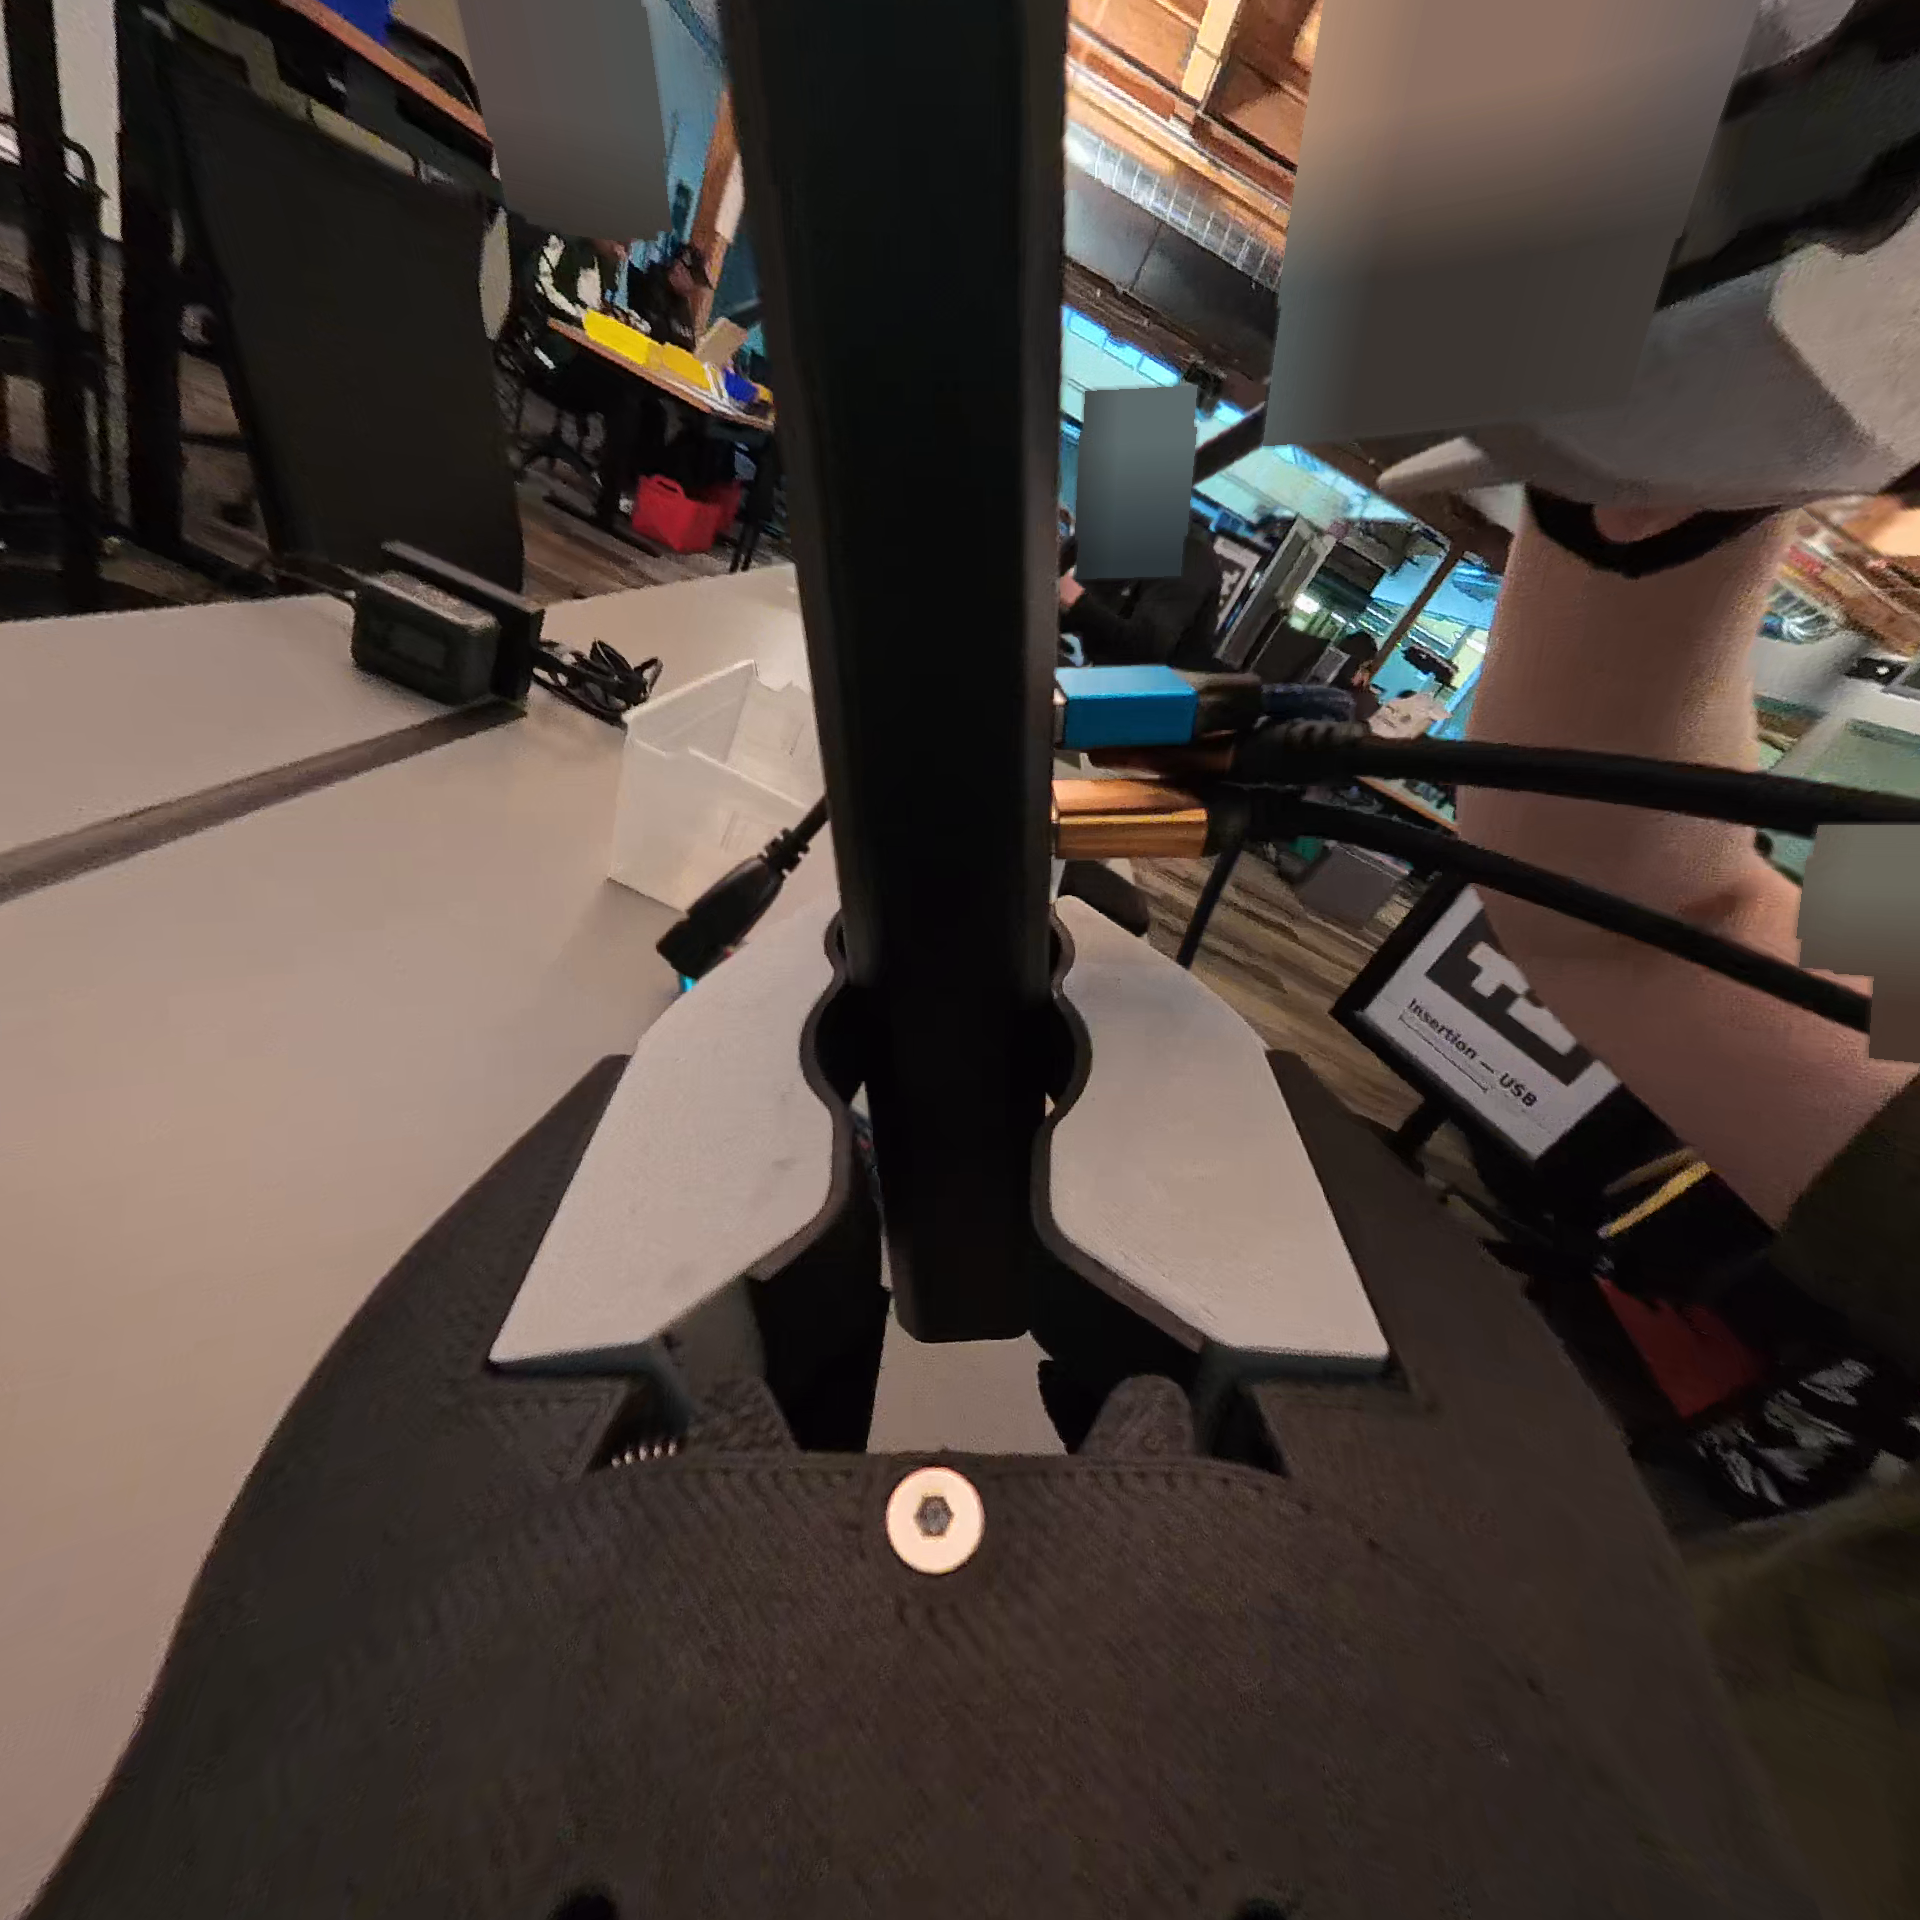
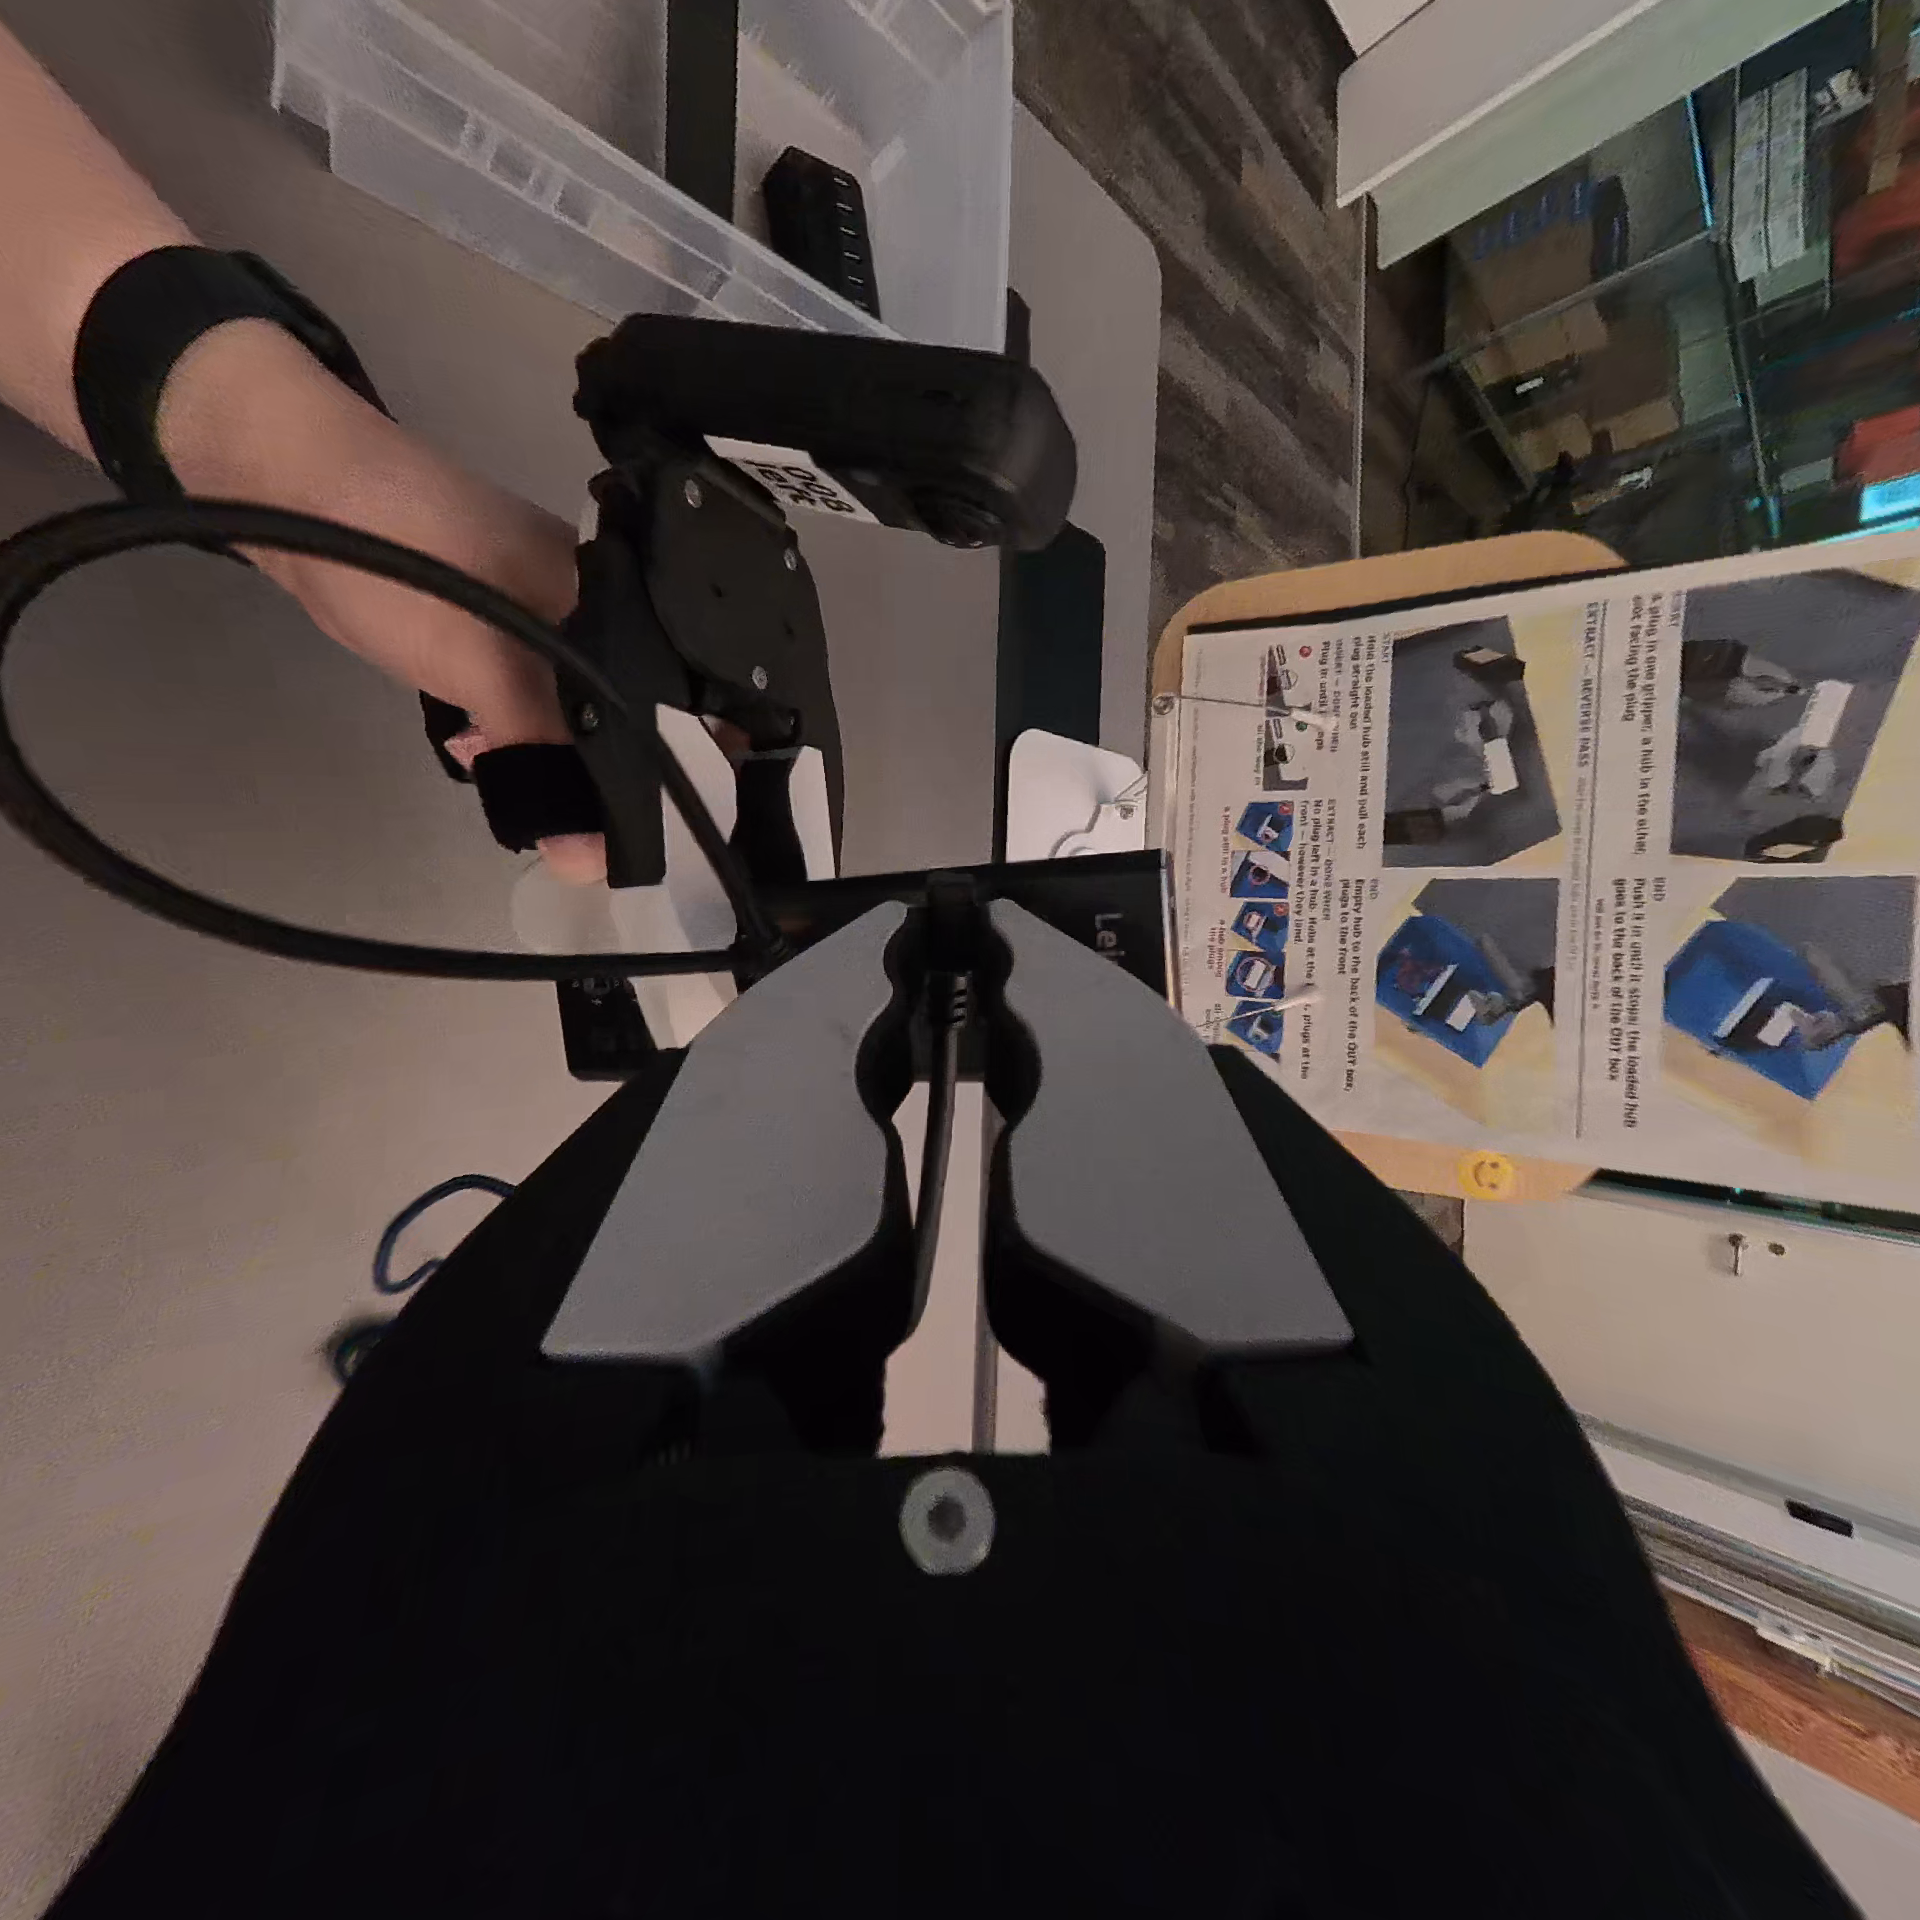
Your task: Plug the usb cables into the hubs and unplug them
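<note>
On the far left of the left wrist view a black adapter box [image 1: 442, 636] is lying on the grey bench [image 1: 260, 987], with a small white bin [image 1: 707, 790] sitting nearer the middle. The left gripper [image 1: 948, 977] is clamping a long black hub [image 1: 914, 623] upright between its grey fingers [image 1: 717, 1143], which are pressing against the hub's two sides. A black plug [image 1: 727, 920] is hanging off the hub's left face. On its right face a blue plug [image 1: 1127, 707] is sitting uppermost, a dark plug just beneath it and a gold plug [image 1: 1132, 821] lowest, their black cables [image 1: 1558, 779] running off to the right past a person's forearm [image 1: 1621, 831]. In the right wrist view a gloved hand [image 2: 416, 582] is holding the other gripper on the left, with a clear bin [image 2: 665, 156] lying on the bench behind it. A black cable [image 2: 260, 914] is looping round to the middle, where the right gripper [image 2: 951, 935] is pinching a black plug [image 2: 951, 914] at the hub's edge [image 2: 1039, 868], its fingers [image 2: 758, 1122] nearly closed around it. To the right an instruction sheet [image 2: 1558, 852] is standing on a wooden board.
</note>
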`<state>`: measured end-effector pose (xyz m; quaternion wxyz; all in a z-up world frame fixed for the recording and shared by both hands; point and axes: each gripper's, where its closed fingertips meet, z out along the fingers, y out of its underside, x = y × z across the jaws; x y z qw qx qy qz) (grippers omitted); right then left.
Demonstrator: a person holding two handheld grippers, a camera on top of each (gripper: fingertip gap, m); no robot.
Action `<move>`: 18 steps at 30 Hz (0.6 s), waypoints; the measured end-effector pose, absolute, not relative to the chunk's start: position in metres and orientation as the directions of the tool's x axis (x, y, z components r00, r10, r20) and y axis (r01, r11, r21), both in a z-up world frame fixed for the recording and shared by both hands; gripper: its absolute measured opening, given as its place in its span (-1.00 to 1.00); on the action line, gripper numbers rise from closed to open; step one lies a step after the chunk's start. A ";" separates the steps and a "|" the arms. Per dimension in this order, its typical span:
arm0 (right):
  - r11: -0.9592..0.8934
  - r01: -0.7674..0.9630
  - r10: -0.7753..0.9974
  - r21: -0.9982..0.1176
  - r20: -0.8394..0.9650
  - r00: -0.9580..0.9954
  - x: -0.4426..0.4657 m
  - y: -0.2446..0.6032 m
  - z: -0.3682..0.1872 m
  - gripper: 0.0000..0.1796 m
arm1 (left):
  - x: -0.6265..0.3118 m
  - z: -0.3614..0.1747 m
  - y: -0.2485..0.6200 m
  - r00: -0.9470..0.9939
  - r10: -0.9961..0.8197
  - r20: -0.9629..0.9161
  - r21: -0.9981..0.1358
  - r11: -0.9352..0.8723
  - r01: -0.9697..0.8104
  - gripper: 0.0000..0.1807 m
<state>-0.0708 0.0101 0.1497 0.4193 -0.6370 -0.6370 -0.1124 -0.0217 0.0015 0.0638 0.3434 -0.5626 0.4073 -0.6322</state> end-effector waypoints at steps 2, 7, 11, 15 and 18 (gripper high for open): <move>0.161 0.911 0.724 -0.379 0.673 0.151 -0.076 0.005 0.158 -0.91 | -0.025 0.074 -0.005 -0.140 -0.889 0.436 -0.898 -0.439 -0.010 -0.68; 0.120 0.950 0.733 -0.290 0.671 0.112 -0.079 -0.001 0.163 -0.90 | -0.033 0.096 -0.024 -0.182 -0.872 0.454 -0.886 -0.463 0.010 -0.68; 0.110 0.972 0.725 -0.207 0.686 0.064 -0.083 -0.008 0.169 -0.90 | -0.039 0.109 -0.033 -0.230 -0.846 0.481 -0.864 -0.502 0.035 -0.68; 0.087 0.986 0.719 -0.141 0.694 0.036 -0.084 -0.013 0.170 -0.90 | -0.044 0.117 -0.035 -0.251 -0.835 0.490 -0.854 -0.518 0.055 -0.68; 0.092 0.988 0.690 -0.122 0.723 0.025 -0.090 -0.012 0.176 -0.91 | -0.046 0.121 -0.039 -0.262 -0.837 0.480 -0.859 -0.510 0.056 -0.68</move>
